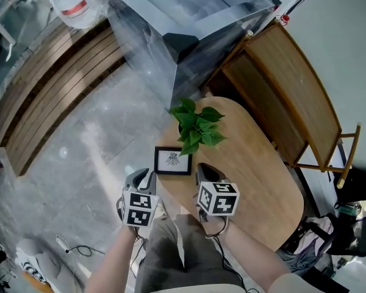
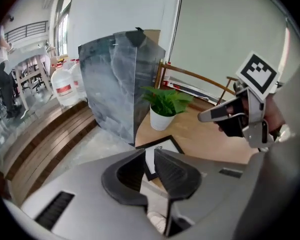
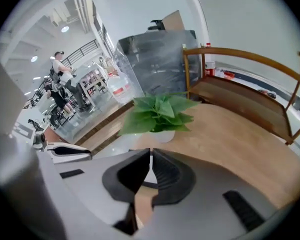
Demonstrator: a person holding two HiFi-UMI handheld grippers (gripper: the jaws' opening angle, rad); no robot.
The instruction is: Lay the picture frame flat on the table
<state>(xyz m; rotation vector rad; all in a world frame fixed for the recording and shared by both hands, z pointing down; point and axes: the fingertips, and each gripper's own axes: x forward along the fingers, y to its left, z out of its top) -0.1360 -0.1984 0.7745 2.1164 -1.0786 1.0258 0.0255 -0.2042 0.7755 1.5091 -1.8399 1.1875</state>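
The frame point(image 1: 172, 161) lies flat, face up, on the table point(image 1: 256, 182), near its edge, just ahead of the left gripper point(image 1: 144, 177) and ahead and a little left of the right gripper point(image 1: 208, 171). Both grippers hang above the near end of the table, side by side and apart from the frame, pointing steeply down. In the left gripper view the left gripper's point(image 2: 150, 151) jaws stand a narrow slot apart with nothing between them; the frame point(image 2: 165, 145) shows through the slot, down on the table beyond the tips. In the right gripper view the right gripper's point(image 3: 151, 151) jaws are all but together, a hairline between the tips, and empty. Past the frame from both grippers stands a plant point(image 1: 196, 127) in a white pot point(image 2: 162, 118), just behind the frame. Further off to the right gripper's right is a wooden bench point(image 1: 293, 96).
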